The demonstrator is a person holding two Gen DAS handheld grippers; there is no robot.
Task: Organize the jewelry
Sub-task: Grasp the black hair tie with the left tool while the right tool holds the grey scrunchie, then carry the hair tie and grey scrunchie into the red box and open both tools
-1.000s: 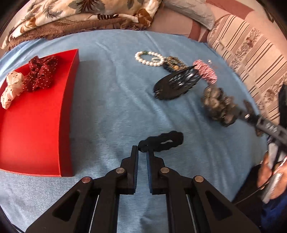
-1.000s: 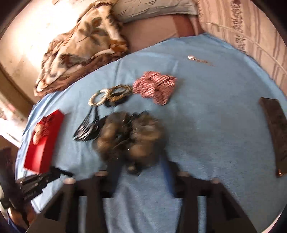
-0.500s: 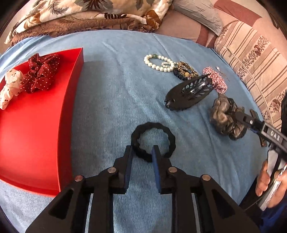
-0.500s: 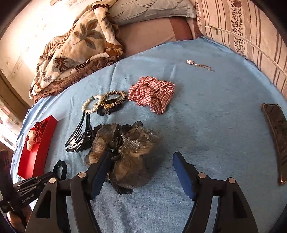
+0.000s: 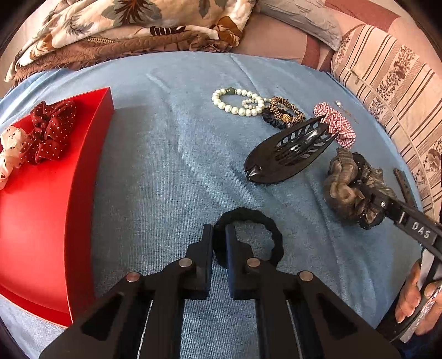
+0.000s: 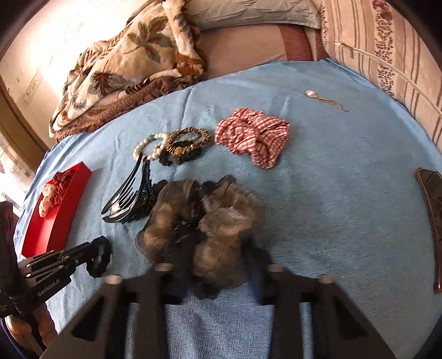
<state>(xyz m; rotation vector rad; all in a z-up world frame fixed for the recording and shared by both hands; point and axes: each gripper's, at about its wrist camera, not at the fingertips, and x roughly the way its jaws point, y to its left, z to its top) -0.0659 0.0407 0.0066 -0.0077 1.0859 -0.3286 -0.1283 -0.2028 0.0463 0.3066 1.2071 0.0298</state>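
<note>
A black hair tie [image 5: 248, 213] lies on the blue cloth, and my left gripper [image 5: 219, 230] is shut on its left rim. From the right wrist view the left gripper [image 6: 96, 251] shows at the left with the tie bunched at its tip. My right gripper [image 6: 215, 265] is blurred, its jaws closing on the brown-grey scrunchie [image 6: 221, 218], which bulges between the pads. In the left wrist view that scrunchie [image 5: 342, 187] sits at the right under the right gripper [image 5: 368, 197]. The red tray [image 5: 55, 207] at the left holds a dark red dotted scrunchie [image 5: 49, 129] and a white one [image 5: 11, 149].
A black claw clip [image 5: 287, 157], pearl bracelet [image 5: 237, 103], leopard-print tie [image 5: 286, 111] and red checked scrunchie [image 5: 337, 127] lie beyond the grippers. A small pendant chain [image 6: 312, 94] and a dark flat object [image 6: 431, 215] sit at the right. A rumpled blanket [image 5: 124, 24] borders the back.
My left gripper opened a little, the black tie spread into a ring, and it shut again on the rim. The right jaws went from wide apart to squeezing the brown scrunchie.
</note>
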